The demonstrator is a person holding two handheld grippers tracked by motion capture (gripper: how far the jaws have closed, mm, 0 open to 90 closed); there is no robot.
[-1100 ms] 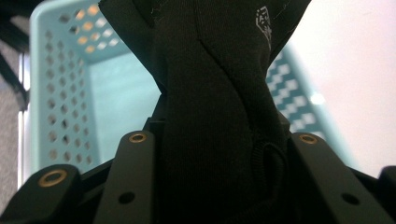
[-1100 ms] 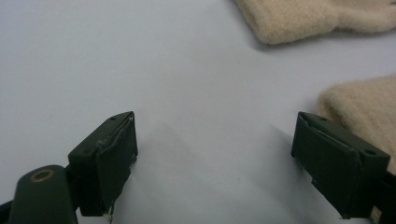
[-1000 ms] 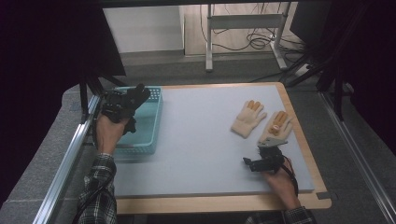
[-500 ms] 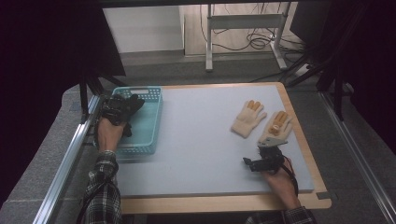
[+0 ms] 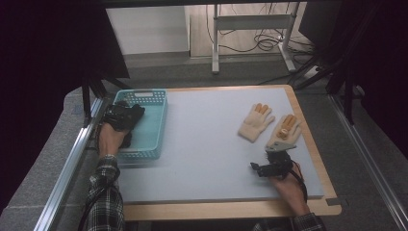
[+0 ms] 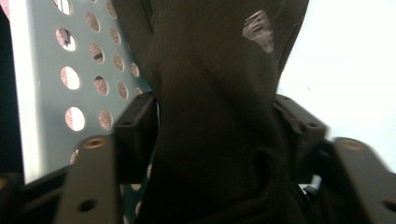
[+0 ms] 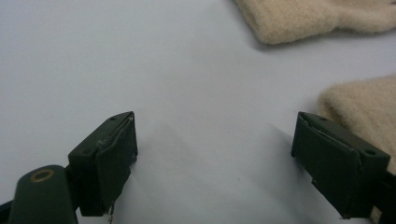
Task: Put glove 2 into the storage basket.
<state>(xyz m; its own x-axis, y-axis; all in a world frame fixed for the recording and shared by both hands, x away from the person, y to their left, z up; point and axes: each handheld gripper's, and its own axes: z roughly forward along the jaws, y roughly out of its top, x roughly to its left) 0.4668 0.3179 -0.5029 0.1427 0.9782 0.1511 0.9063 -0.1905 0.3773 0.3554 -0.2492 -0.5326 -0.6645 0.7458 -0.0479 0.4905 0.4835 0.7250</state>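
Dark cloth [image 6: 215,116], maybe a glove, is pinched between the jaws of the left gripper [image 5: 126,115], and it bunches up thick where they clamp it. That gripper hangs over the left side of the turquoise basket [image 5: 151,126], which sits at the worktop's [image 5: 202,144] left edge, toward the far corner; the basket's perforated wall [image 6: 70,84] shows just beside the cloth in the left gripper view. Over by the right edge, two cream gloves with orange fingertips lie flat side by side, one [image 5: 255,122] farther in, the other [image 5: 284,132] closer to the edge. The right gripper [image 5: 269,166] rests low on the worktop just short of the nearer glove's cuff [image 7: 364,107], its jaws spread wide with nothing between them but bare grey surface.
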